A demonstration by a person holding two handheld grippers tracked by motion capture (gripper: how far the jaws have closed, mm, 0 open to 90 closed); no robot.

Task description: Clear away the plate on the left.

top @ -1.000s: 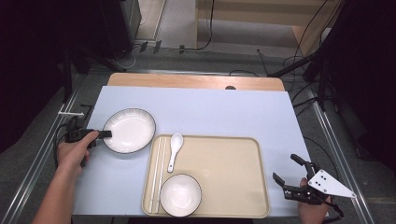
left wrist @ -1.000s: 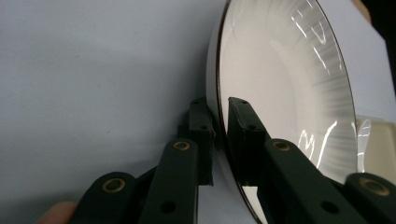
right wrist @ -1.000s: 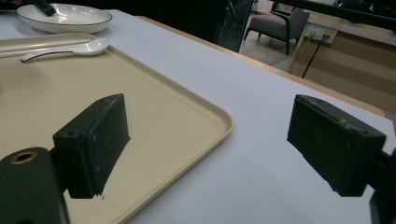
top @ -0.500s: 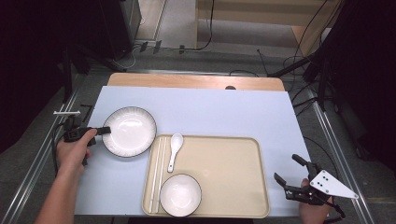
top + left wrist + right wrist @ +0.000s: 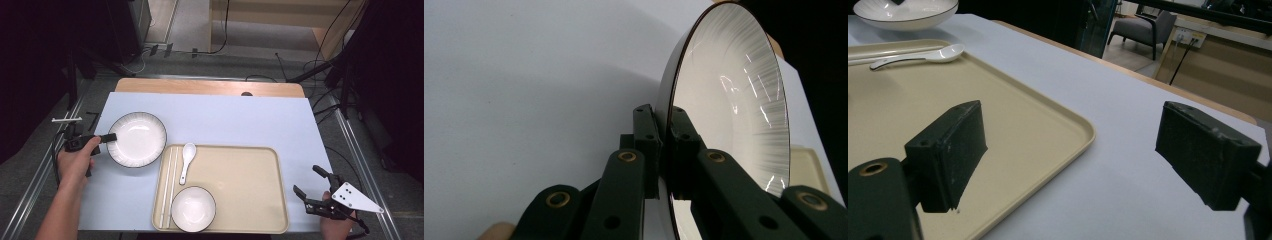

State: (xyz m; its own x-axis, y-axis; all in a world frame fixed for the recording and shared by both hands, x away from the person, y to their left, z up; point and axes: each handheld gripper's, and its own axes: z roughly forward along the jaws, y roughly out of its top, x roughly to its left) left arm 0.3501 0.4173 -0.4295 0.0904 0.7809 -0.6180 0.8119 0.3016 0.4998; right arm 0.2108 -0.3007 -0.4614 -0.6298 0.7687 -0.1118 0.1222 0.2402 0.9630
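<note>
Pale blue covering spreads over the table (image 5: 240,120), with dark floor and trailing cables round it. What has changed in the last second is small but telling: the left gripper (image 5: 107,138), reaching in from nine o'clock, has just been closing its jaws, and they now pinch the near rim of the white plate (image 5: 137,138); the left gripper view shows one pad on each face of the rim (image 5: 667,145). Held against the two earlier high views, the plate has barely shifted and appears to sit on the table at about ten o'clock from the beige tray (image 5: 250,185), touching or just beside the tray's far left corner. The grasp looks complete, so the lift or slide of the plate is probably the next step. On the tray lie chopsticks (image 5: 169,185), a white spoon (image 5: 186,161) and a small bowl (image 5: 193,208). Down at five o'clock, the right gripper (image 5: 309,189) has not moved, jaws wide apart and holding nothing, just off the tray's near right corner.
</note>
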